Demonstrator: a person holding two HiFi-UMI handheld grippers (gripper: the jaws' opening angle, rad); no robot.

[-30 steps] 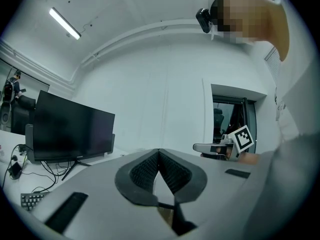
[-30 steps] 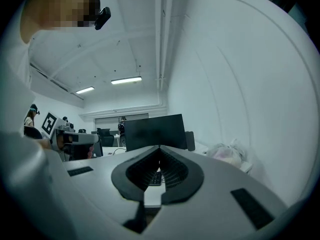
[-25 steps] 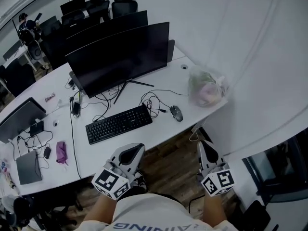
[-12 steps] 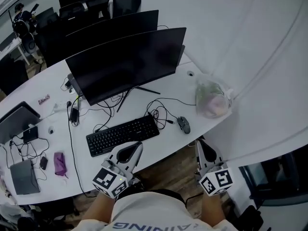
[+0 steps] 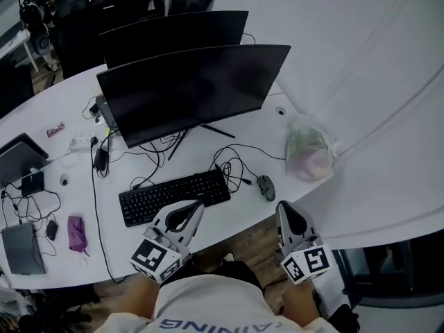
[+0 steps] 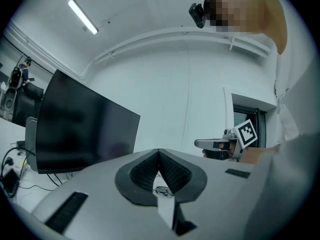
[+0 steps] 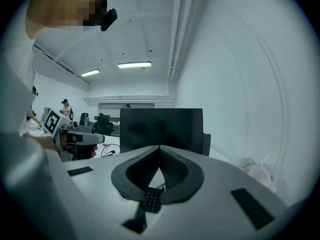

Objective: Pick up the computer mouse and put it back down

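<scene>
A white counter (image 5: 250,200) fills the head view. The mouse (image 5: 266,186) lies right of the keyboard (image 5: 173,196). The left gripper (image 5: 197,209) and right gripper (image 5: 283,208) point level at its edge.

Left gripper view: jaws pressed together, empty.

Right gripper view: jaws pressed together, empty.

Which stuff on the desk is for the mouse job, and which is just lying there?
For the job: small dark computer mouse; left gripper; right gripper.

Just lying about: black keyboard; large dark monitor; crumpled clear plastic bag; purple pouch.
</scene>
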